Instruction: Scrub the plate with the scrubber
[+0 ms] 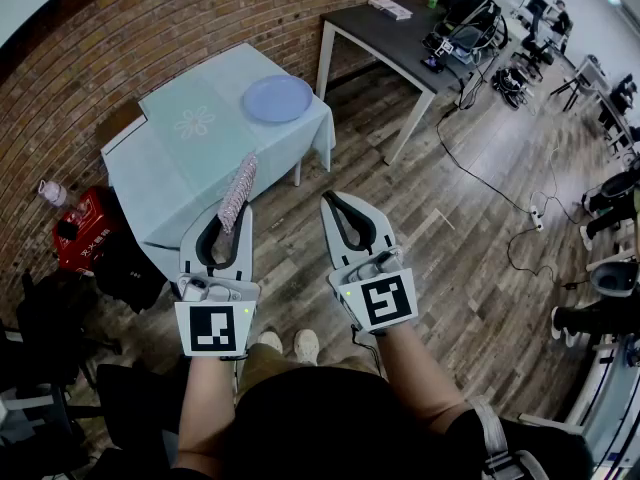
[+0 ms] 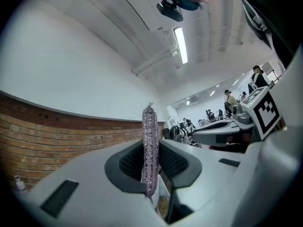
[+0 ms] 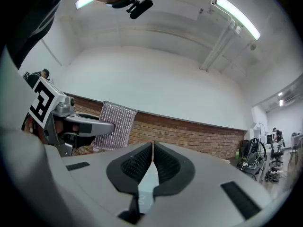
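— How are the arms held?
— The left forearm [image 1: 205, 408] and the right forearm [image 1: 425, 378] are bare. They reach forward from the body, side by side and well apart.
— And the left tool [image 1: 229, 223]?
— Its jaws are clamped on a thin scrubber [image 1: 238, 190], which sticks out past the tips.
— The right tool [image 1: 343, 213]?
— It holds nothing, and its jaws are pressed together. It leans slightly toward the left one.

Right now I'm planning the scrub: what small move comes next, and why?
Probably step forward, carrying the left gripper toward the plate: the scrubber is already clamped in it, but the plate lies on the table ahead, apart from both grippers. The right gripper is shut, empty.
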A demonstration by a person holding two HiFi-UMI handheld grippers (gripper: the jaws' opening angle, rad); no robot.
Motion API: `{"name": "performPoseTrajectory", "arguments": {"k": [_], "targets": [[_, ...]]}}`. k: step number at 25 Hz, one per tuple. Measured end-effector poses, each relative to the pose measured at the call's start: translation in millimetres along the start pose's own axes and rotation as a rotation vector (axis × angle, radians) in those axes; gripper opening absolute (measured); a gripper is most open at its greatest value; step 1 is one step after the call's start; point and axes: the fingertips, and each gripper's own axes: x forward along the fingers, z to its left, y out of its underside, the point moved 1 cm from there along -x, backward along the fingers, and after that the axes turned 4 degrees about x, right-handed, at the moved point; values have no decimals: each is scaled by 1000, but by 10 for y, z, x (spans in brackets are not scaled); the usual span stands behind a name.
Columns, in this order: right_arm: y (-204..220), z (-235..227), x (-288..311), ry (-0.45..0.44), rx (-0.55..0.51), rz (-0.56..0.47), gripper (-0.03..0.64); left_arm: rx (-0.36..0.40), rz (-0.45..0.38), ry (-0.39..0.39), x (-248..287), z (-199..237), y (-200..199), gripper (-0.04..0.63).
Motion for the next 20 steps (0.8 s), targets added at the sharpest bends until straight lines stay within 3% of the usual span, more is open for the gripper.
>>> {"name": "performPoseTrajectory", "arguments": {"k": [12,20], "targets": [[-55,20,-29,-19,8,-14,41,4,2,5,26,-11,-10,80],[45,-41,-50,-30,-20,49,41,-10,-2,10,76,-17,-27,80]]}}
